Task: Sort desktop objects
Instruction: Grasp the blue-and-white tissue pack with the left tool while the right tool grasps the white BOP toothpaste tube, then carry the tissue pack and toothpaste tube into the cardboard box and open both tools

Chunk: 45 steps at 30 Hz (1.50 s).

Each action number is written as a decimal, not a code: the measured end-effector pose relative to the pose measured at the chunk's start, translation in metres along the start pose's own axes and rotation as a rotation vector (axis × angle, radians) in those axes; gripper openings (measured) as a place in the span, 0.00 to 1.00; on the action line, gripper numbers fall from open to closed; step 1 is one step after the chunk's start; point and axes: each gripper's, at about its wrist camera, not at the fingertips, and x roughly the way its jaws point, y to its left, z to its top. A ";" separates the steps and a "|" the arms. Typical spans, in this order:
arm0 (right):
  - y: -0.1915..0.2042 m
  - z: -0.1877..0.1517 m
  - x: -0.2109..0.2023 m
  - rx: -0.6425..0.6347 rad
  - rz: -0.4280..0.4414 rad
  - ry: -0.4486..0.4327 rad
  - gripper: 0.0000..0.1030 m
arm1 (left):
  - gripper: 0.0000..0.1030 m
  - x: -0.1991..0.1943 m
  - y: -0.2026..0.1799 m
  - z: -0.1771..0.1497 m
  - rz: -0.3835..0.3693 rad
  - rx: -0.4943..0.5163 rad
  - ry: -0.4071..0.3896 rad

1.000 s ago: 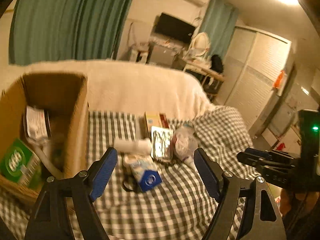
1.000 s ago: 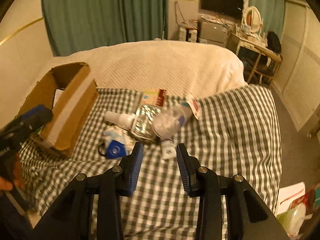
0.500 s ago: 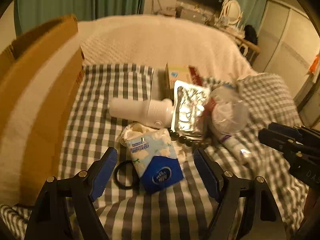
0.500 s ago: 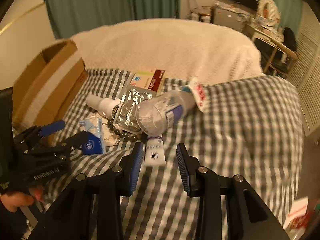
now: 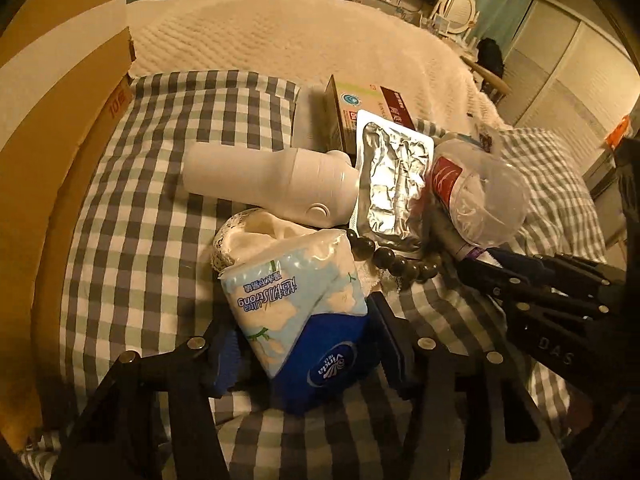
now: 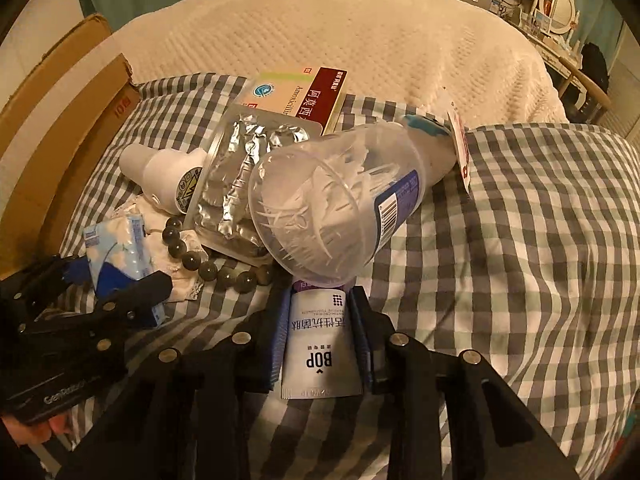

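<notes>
Reference landmark: the white bottle, lying on its side on the checked cloth.

1. Left of the bottle stands one cardboard box, well apart from the pile. It is judged to be the destination for sorted items, which would explain its position within reach of the left hand.

2. Just in front of the bottle lies one tissue pack. The left gripper straddles its blue end, with a pad against each side of the pack. The jaws appear closed on it, the grasp taken across the narrow dimension so the soft pack cannot slip. The pack rests on a white cloth item, which touches the bottle.

3. Right of the bottle, in order: one foil blister sheet leaning on the bottle's cap end; one medicine carton behind the sheet; one string of dark beads in front of the sheet; one clear jar on its side, holding white picks and overlapping the sheet.

4. In front of the jar lies one white tube, its far end under the jar's base. The right gripper holds the tube between its jaws, pads touching both long edges. Withdrawal is judged to require pulling toward the operator to clear the jar.

5. Count: two grippers, both engaged, and eight loose items including the box.
</notes>
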 end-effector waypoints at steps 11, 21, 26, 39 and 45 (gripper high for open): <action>0.004 -0.027 -0.048 0.078 0.032 -0.016 0.28 | 0.56 -0.056 0.015 -0.014 -0.053 0.028 -0.070; 0.004 -0.082 -0.076 0.150 0.068 0.029 0.28 | 0.56 -0.089 0.010 -0.020 -0.058 0.056 -0.115; 0.004 -0.087 -0.069 0.175 0.051 0.037 0.28 | 0.56 -0.086 0.006 -0.021 -0.059 0.062 -0.110; 0.012 -0.082 -0.092 0.192 0.046 -0.046 0.26 | 0.56 -0.100 0.003 -0.019 -0.120 0.084 -0.159; 0.027 -0.069 -0.132 0.196 0.092 -0.134 0.26 | 0.56 -0.140 0.001 -0.008 -0.157 0.088 -0.252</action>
